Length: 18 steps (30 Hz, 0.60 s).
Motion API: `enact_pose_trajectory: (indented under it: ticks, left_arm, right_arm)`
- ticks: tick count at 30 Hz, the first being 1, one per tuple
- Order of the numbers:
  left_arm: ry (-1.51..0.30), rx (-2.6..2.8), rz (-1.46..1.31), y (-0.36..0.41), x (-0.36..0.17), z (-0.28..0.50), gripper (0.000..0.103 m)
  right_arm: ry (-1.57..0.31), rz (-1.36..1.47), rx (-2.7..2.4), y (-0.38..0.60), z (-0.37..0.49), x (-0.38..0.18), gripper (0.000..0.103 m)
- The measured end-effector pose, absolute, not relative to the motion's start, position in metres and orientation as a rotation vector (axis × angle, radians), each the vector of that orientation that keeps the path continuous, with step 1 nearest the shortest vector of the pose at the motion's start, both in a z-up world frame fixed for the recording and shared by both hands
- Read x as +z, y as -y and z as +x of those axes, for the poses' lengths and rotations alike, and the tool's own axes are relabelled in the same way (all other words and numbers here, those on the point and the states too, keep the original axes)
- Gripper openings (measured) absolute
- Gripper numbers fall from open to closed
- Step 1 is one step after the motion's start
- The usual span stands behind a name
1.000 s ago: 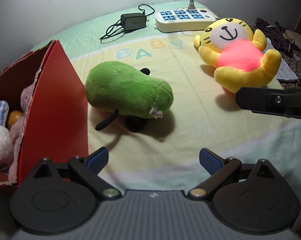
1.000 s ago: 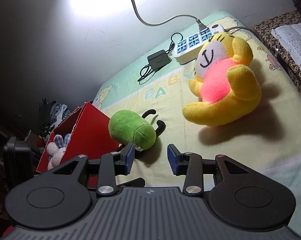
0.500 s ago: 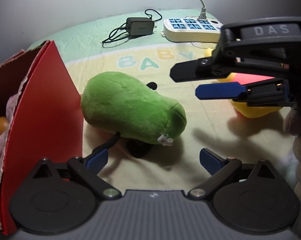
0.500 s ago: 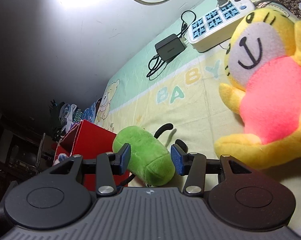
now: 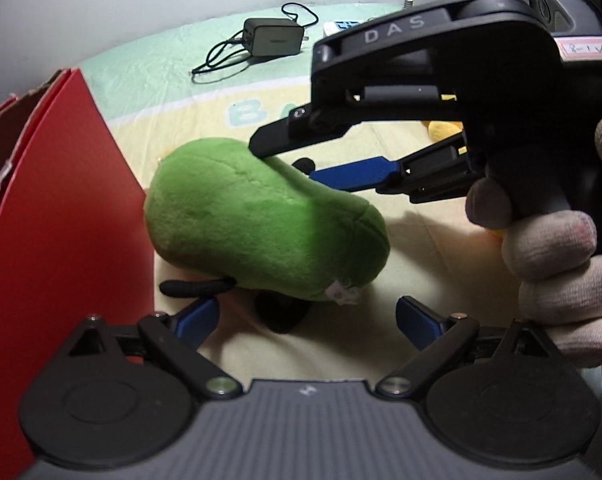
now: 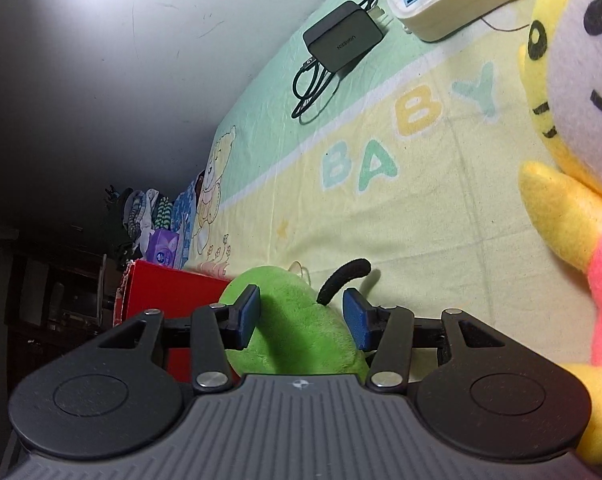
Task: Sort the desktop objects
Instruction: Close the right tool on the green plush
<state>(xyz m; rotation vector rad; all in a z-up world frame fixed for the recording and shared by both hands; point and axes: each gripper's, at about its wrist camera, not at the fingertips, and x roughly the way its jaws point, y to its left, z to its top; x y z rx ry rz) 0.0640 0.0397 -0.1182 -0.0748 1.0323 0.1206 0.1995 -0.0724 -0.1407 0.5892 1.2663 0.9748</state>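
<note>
Right gripper (image 6: 301,316) straddles green plush (image 5: 261,220), fingers spread wide.

The green toy (image 5: 261,220) is covered in matt, fuzzy plush. Beside it, the red box (image 5: 61,248) is made of smooth card with torn edges. Both are laid on a soft printed cloth (image 6: 441,216).

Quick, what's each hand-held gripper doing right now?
Left hand-held gripper: open, holding nothing.
Right hand-held gripper: open, jaws either side of the green plush, not yet shut on it.
</note>
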Motion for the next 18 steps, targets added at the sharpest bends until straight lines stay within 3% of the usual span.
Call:
enact_pose_trajectory:
  ticks: [18]
  left_arm:
    - [-1.003,-0.001,-0.054,-0.018,-0.108,0.045,0.098]
  right_arm:
    - [-1.319,0.633,0.951,0.124,0.158,-0.132,0.044]
